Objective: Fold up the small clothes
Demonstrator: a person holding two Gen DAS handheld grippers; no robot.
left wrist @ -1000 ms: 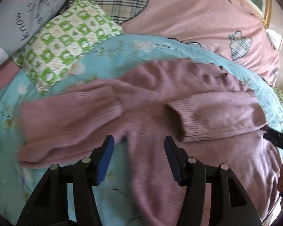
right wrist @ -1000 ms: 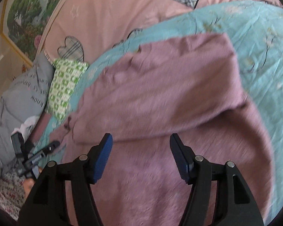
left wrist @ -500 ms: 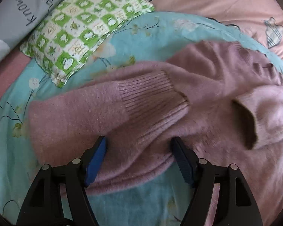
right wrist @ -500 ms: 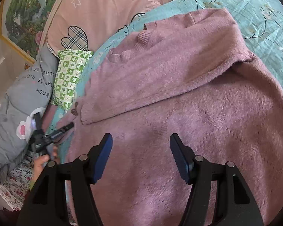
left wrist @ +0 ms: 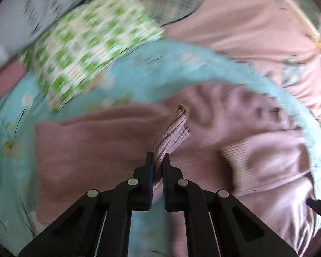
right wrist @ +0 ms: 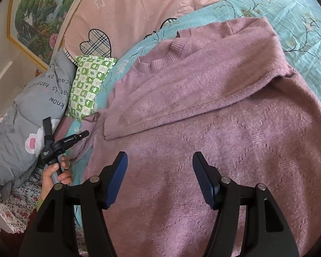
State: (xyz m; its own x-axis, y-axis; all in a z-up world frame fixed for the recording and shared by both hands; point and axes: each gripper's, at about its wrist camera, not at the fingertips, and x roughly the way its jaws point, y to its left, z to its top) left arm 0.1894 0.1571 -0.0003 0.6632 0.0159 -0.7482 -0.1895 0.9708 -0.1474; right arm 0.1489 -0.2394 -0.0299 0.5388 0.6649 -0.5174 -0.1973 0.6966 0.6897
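Observation:
A mauve knit sweater (right wrist: 214, 128) lies on a turquoise floral sheet (right wrist: 299, 21); one sleeve is folded across its chest. In the left wrist view, my left gripper (left wrist: 158, 160) is shut on the ribbed cuff (left wrist: 175, 128) of the other sleeve (left wrist: 92, 150) and holds it lifted. The view is motion-blurred. My right gripper (right wrist: 159, 162) is open and empty, hovering over the sweater's lower body. The left gripper also shows in the right wrist view (right wrist: 60, 143), at the sweater's left edge.
A green checked pillow (right wrist: 89, 85) and a grey printed quilt (right wrist: 27, 115) lie left of the sweater. A pink duvet with plaid hearts (right wrist: 139, 17) is behind it. A framed landscape picture (right wrist: 38, 21) hangs on the wall.
My left gripper has shut on the sleeve cuff and lifted it, swinging right. My right gripper stays open and has pulled back a little over the sweater body.

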